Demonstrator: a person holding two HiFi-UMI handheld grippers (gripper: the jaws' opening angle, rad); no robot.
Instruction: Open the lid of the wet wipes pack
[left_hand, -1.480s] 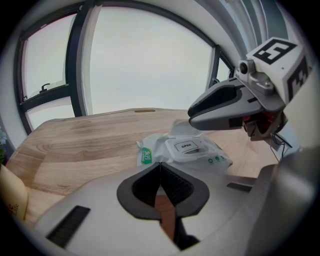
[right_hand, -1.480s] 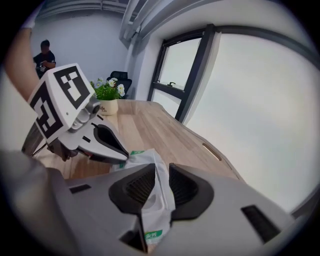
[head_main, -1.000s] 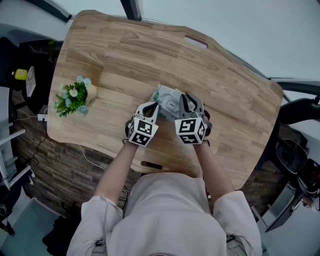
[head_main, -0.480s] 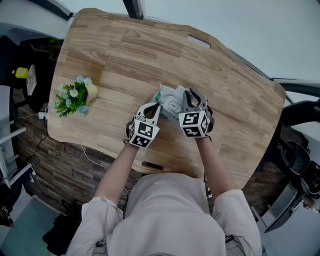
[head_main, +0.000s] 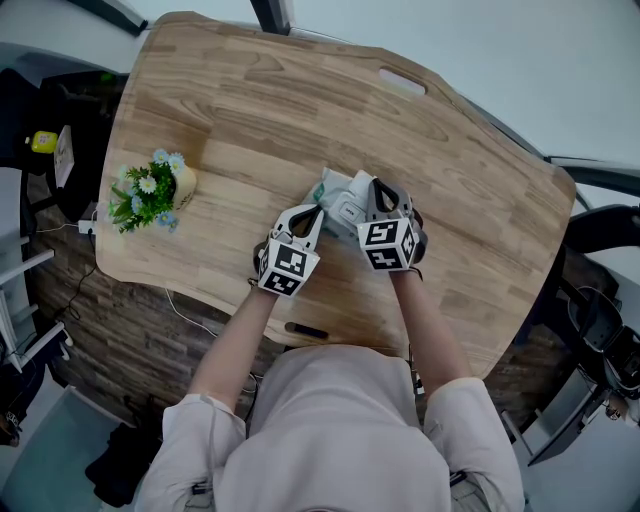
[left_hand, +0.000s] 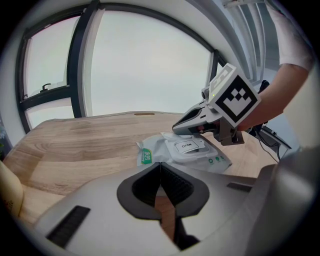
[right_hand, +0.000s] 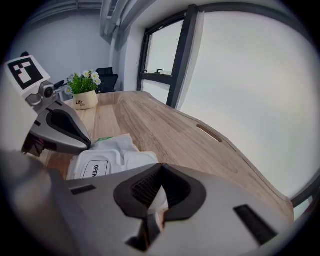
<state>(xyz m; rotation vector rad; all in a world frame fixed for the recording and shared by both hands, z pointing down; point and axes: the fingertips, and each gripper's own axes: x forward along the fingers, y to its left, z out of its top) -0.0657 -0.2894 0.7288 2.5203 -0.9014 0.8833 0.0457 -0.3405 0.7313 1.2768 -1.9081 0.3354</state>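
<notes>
Both grippers closed at the wet wipes pack, lid still down.

Wet wipes pack (head_main: 336, 196) lies flat mid-way across the wooden table (head_main: 250, 110), its white lid (left_hand: 187, 146) marked "OPEN" facing up and shut. Right gripper (head_main: 371, 186) sits over the lid's edge. Its jaws have just closed, tips together, nothing between them. Can't tell if it touches the lid. Left gripper (head_main: 315, 212) has its jaws together and empty, with the tip at the pack's left end; contact is unclear. Small potted flowers (head_main: 150, 195) stand well apart near the table's left edge.
</notes>
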